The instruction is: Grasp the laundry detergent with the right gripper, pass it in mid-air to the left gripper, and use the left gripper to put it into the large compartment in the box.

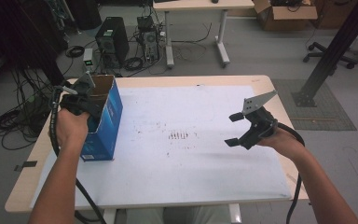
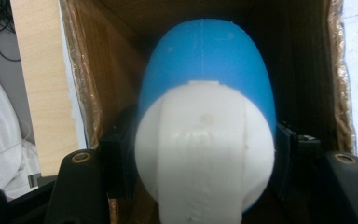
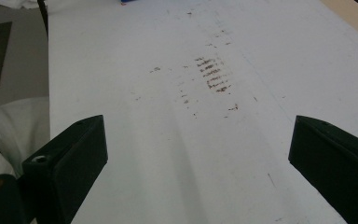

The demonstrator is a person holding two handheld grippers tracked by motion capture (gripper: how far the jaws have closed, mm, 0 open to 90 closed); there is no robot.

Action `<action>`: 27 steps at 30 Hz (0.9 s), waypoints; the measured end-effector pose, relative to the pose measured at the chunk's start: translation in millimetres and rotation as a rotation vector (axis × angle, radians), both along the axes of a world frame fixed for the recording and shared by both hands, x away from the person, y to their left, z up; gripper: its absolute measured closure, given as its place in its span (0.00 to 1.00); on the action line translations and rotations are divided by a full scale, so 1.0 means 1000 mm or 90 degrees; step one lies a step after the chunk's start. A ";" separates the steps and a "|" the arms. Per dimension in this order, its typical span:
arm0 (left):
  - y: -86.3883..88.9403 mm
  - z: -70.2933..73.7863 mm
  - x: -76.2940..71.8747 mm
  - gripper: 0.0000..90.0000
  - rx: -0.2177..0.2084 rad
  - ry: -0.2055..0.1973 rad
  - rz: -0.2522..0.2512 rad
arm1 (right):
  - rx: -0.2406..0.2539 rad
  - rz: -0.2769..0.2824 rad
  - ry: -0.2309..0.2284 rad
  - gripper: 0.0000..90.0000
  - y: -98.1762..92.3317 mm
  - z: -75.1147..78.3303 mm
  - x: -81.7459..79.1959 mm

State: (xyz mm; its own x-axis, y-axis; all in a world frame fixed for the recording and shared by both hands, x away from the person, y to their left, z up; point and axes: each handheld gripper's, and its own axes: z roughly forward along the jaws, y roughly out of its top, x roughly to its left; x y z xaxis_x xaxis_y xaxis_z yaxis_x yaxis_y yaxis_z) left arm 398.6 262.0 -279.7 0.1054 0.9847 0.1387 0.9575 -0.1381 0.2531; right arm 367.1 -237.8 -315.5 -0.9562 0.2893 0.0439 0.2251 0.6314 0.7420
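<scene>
White matte table (image 1: 205, 172); left gripper (image 2: 200, 154) clamps smooth blue-white bottle (image 2: 205, 84); right gripper (image 1: 235, 129) released

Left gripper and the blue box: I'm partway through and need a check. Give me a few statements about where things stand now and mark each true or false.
1. The left gripper is shut on a blue and white object. True.
2. That object is being held over the bare white mat. False: it is inside the open blue box, with brown cardboard walls around it.
3. The right gripper is open with nothing between its jaws. True.
4. The blue box stands at the right edge of the table. False: it stands at the left edge.
5. The right gripper is touching the blue box. False: it is far across the mat from it.
</scene>
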 end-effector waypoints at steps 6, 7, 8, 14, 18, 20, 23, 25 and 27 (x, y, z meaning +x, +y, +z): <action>0.000 0.002 -0.001 0.36 0.002 -0.001 -0.005 | -0.001 -0.002 0.001 0.05 -0.001 0.001 -0.001; 0.001 0.005 -0.002 0.34 0.000 -0.003 0.003 | -0.003 -0.001 0.000 0.05 -0.001 0.002 -0.001; 0.002 0.007 -0.002 0.33 -0.005 -0.005 0.004 | -0.003 0.000 -0.002 0.05 0.000 0.003 -0.002; -0.001 0.021 -0.006 0.26 0.005 -0.019 -0.010 | -0.008 0.000 -0.002 0.05 0.000 0.004 -0.004; -0.002 0.030 -0.007 0.25 0.012 -0.029 -0.014 | -0.009 0.000 0.001 0.05 0.000 0.004 -0.005; -0.001 0.041 -0.008 0.24 0.014 -0.040 -0.014 | -0.012 0.001 -0.001 0.05 0.000 0.006 -0.007; -0.002 0.055 -0.010 0.24 0.016 -0.050 -0.021 | -0.009 -0.002 -0.002 0.05 -0.001 0.008 -0.008; -0.003 0.058 -0.010 0.23 0.018 -0.055 -0.023 | -0.010 -0.002 -0.004 0.05 -0.002 0.009 -0.009; -0.006 0.073 -0.012 0.22 0.023 -0.065 -0.035 | -0.011 -0.002 -0.004 0.05 -0.002 0.010 -0.009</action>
